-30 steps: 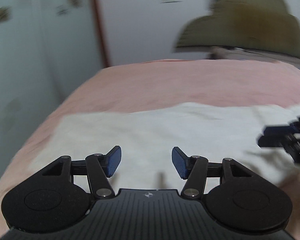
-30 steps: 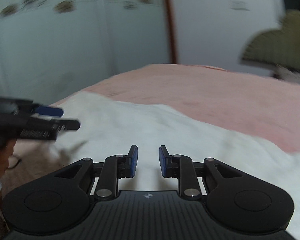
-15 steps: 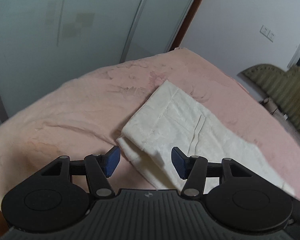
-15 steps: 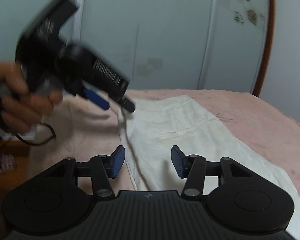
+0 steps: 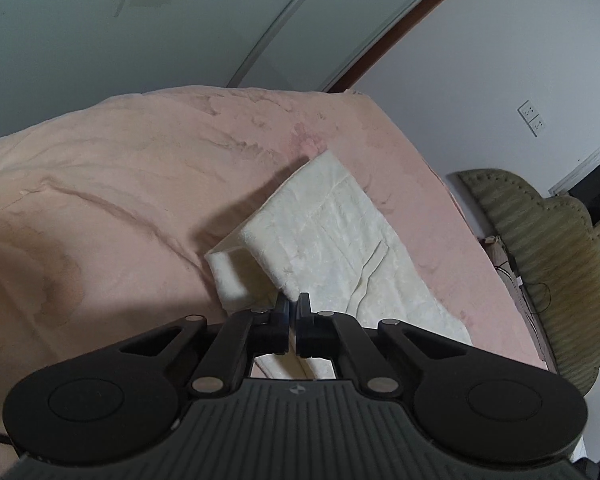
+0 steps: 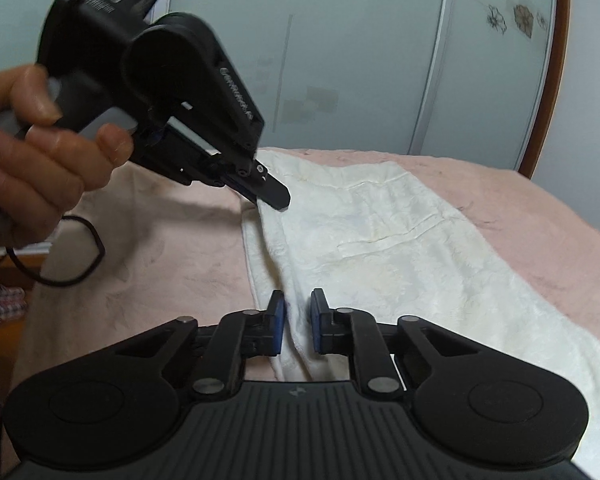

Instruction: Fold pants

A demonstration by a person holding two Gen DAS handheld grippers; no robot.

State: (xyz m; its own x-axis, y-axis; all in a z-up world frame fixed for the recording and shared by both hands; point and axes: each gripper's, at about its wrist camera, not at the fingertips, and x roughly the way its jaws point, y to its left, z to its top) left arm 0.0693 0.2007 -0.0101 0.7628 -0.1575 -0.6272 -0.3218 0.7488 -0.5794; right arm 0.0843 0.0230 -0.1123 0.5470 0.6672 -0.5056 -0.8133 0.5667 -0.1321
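Nearest the right wrist camera, the right black two-finger gripper point(image 6: 297, 320) sits with its blue-padded jaws partly closed astride the near stretch of the pants' left edge; a narrow gap shows on each side of the cloth, so it looks released, not yet pinching. The cream-white textured fabric pants point(image 6: 400, 248) lie already doubled on the pink fleece bed cover point(image 6: 152, 248), their long axis running from the near right foreground away toward the far left.

Farther along that same edge, the left black two-finger gripper point(image 6: 274, 198), held in the person's hand point(image 6: 36, 160), is clenched on the upper layer near the corner of the pants point(image 5: 324, 232). In the left wrist view its jaws point(image 5: 293, 314) are drawn together with a sliver of cloth between them, and the top layer peels up from the one beneath, leaving a shadowed pocket.

So both grippers work one long edge, the right nearer the person, the left farther out. I judge the coming fold turns on carrying this edge across the short axis, toward the right, once the right gripper bites.

Beyond the bed stand pale sliding wardrobe doors point(image 6: 380, 60).
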